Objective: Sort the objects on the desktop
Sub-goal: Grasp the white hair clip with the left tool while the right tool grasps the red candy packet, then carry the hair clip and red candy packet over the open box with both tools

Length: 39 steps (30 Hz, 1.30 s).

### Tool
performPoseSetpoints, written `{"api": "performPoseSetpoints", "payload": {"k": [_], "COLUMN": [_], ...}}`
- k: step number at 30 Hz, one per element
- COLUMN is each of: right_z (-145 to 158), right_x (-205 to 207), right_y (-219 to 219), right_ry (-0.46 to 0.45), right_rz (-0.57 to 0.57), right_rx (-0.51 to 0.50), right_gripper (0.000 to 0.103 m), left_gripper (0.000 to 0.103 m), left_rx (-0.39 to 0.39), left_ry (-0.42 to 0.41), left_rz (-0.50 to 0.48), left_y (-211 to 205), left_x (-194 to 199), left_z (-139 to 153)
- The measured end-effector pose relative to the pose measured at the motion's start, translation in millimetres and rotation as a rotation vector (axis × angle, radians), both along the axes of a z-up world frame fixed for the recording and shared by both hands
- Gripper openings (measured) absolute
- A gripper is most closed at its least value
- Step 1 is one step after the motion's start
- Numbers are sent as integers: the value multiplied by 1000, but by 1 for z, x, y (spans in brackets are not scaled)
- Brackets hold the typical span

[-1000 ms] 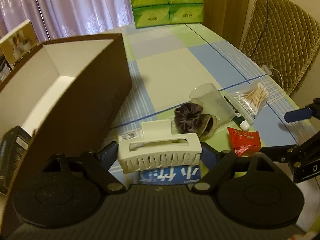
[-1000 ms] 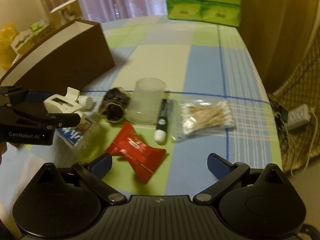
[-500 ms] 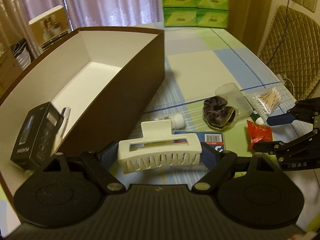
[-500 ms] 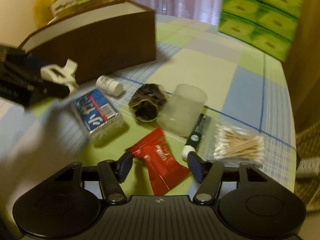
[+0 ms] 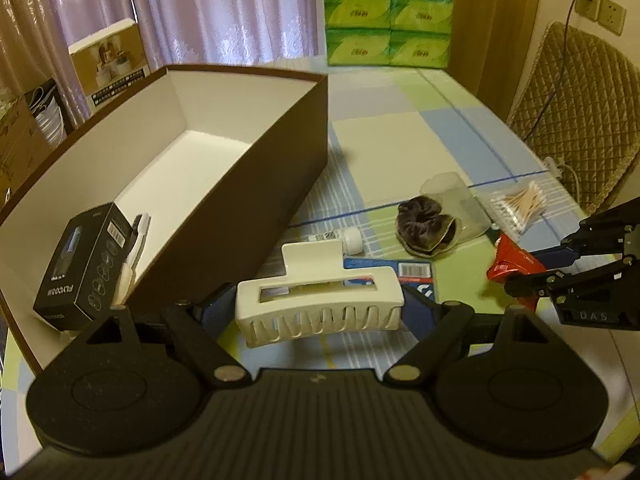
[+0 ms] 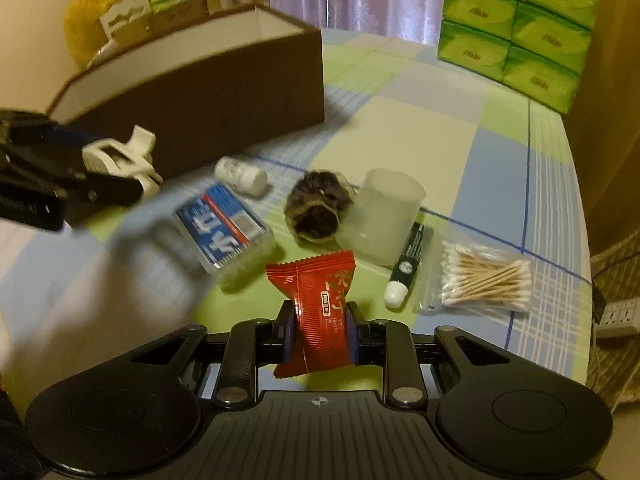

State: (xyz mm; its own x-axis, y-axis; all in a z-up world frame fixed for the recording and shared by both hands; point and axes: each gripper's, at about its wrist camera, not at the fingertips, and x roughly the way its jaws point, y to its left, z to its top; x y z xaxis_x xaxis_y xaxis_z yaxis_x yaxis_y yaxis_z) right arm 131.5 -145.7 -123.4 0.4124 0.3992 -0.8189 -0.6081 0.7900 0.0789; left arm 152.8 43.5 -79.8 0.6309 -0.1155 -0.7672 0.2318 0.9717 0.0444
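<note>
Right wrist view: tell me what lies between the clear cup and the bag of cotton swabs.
A dark tube with a white cap lies between the clear cup and the bag of cotton swabs, on the tablecloth. The right wrist view shows this best.

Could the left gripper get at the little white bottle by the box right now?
Probably not. The left gripper is shut on the white hair clip, so its jaws are full, though the white bottle lies uncovered beside the brown box.
</note>
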Motion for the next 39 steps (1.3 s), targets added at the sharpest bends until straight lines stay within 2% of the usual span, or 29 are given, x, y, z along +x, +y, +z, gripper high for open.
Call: {"api": "performPoseSetpoints", "payload": {"k": [13, 24, 31, 39], "right_z": [55, 87, 104, 103], "right_x": [-8, -1, 18, 60], "right_y": [29, 99, 154, 207], "right_ry": [17, 0, -40, -46], "right_rz": [-16, 44, 61, 26], "right_rx": [124, 193, 220, 207], "right_gripper": [22, 22, 22, 22], "left_gripper": [84, 84, 84, 84], "left_rx": [-53, -69, -65, -81], "left_ry": [-90, -155, -187, -178], "left_rz": [-26, -1, 16, 1], "left_y": [23, 78, 121, 158], "left_x": [-14, -9, 17, 67], "left_z": [51, 82, 93, 87]}}
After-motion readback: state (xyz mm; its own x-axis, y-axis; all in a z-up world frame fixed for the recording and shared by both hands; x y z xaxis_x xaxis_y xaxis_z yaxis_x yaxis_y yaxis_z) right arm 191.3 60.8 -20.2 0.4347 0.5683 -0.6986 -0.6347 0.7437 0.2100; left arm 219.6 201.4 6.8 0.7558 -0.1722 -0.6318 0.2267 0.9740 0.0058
